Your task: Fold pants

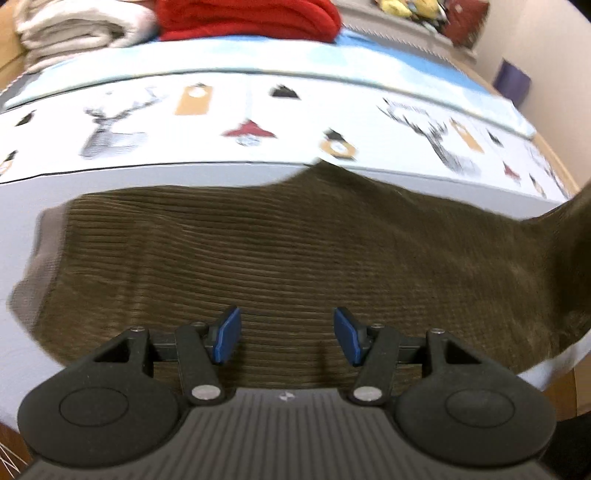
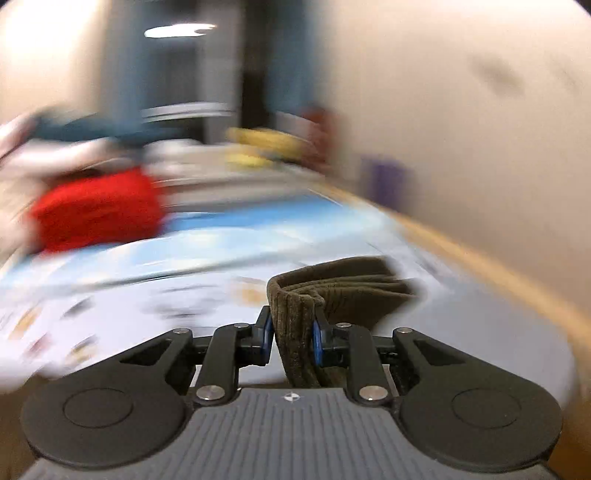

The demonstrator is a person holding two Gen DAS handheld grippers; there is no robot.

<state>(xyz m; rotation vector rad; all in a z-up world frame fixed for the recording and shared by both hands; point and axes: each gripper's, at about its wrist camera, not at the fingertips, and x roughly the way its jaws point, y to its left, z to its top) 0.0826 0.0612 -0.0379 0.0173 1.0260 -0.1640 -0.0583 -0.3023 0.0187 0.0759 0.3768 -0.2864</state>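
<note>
Bed [image 1: 55, 206]: white sheet in front, printed cover with deer and tags behind, pale blue cover beyond.
Pants [image 1: 280, 243]: brown corduroy, spread flat across the near part of the bed – waistband lining at the picture's left, far end rising off the sheet at the right edge of the left wrist view.
Pants end, right wrist view [image 2: 332, 291]: bunched layers of the same corduroy, lifted clear of the bed and gripped.
Background: red folded fabric [image 1: 247, 18] and cream blanket [image 1: 74, 29] stacked at the far side, well apart from the pants; right view heavily blurred, details there not readable.
Step in hand, as judged: carrying the lifted end over toward the waistband for a lengthwise fold.
How to do it well: keep all bunched layers together in the grip; carry high enough that the fabric clears the flat part rather than dragging it; pin the flat part near the intended crease so it stays put; lay edge on edge before letting go.
Risk: a layer slipping out mid-carry, giving a skewed fold.
Right gripper [image 2: 291, 336]: jaws narrow, clamped on the bunched corduroy – blue pads [image 2: 317, 343] pressing it from both sides.
Left gripper [image 1: 287, 338]: jaws roughly half open, nothing between them; poised over the flat corduroy, contact not discernible.
</note>
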